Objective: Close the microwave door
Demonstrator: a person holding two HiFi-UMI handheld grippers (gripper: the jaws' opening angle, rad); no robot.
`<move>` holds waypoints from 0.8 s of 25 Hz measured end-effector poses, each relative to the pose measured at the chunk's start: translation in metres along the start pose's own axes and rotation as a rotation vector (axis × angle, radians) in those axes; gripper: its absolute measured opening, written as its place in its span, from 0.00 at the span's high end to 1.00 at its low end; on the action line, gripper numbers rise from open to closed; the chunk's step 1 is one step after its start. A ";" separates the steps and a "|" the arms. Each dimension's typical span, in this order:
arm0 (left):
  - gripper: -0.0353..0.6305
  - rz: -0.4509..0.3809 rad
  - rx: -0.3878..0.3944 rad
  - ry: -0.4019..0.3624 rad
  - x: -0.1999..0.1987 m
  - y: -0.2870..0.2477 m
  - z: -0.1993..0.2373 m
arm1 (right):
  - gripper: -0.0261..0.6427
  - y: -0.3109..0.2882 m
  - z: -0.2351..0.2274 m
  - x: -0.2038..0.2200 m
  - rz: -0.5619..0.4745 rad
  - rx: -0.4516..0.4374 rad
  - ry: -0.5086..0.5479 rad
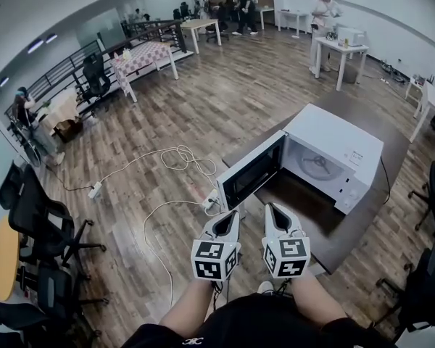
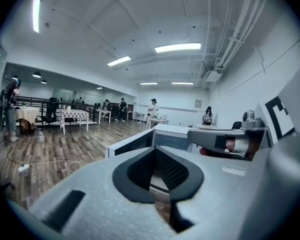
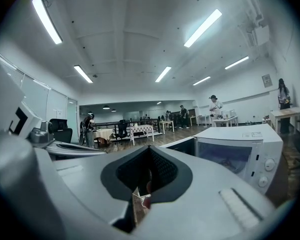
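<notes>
Both pairs of jaws are closed, with nothing between them. The left gripper (image 1: 230, 217) and the right gripper (image 1: 275, 212) sit side by side, close together, at the end of the person's bare forearms, which reach forward from the bottom of the head view. Each gripper points ahead and only slightly downward, with its marker cube nearest the body.

Just in front of them a white microwave (image 1: 335, 138) stands on a dark table (image 1: 396, 148). Its door (image 1: 250, 171) is swung wide open to the left, dark window facing the grippers. Inside the lit cavity a glass turntable (image 1: 319, 164) shows. Two round knobs sit on the control panel (image 1: 353, 185) at the right of the opening.

The left gripper's tips are near the door's lower edge but short of it; the left gripper view shows the door ahead of the jaws, apart from them. The right gripper aims at the table edge below the cavity. A power strip (image 1: 211, 203) with white cables lies on the wooden floor (image 1: 225, 100) beside the door.
</notes>
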State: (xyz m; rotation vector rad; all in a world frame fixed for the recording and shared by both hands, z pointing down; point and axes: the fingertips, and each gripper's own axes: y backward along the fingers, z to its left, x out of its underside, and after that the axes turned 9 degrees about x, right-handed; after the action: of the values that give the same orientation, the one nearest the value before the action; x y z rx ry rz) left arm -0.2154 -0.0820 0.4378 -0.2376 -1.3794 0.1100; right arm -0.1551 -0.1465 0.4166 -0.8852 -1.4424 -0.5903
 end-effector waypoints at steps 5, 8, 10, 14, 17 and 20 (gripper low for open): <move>0.93 0.020 -0.004 -0.022 -0.011 -0.049 -0.008 | 0.95 -0.034 -0.036 -0.007 0.015 -0.021 -0.023; 0.93 0.035 -0.016 -0.037 -0.015 -0.068 -0.007 | 0.95 -0.052 -0.050 -0.009 0.024 -0.042 -0.042; 0.93 0.048 -0.027 -0.039 -0.014 -0.078 -0.003 | 0.95 -0.064 -0.056 -0.007 0.036 -0.055 -0.053; 0.93 0.063 -0.054 -0.034 -0.016 -0.095 0.014 | 0.95 -0.086 -0.059 -0.001 0.059 -0.079 -0.058; 0.93 0.057 -0.063 -0.041 -0.021 -0.100 0.027 | 0.95 -0.104 -0.056 -0.002 0.066 -0.089 -0.053; 0.93 0.066 -0.059 -0.049 -0.018 -0.104 0.043 | 0.95 -0.120 -0.050 -0.001 0.073 -0.099 -0.039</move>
State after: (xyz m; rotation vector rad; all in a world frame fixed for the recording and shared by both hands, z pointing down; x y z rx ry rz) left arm -0.2675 -0.1823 0.4517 -0.3317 -1.4248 0.1308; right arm -0.2225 -0.2554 0.4389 -1.0275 -1.4191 -0.5968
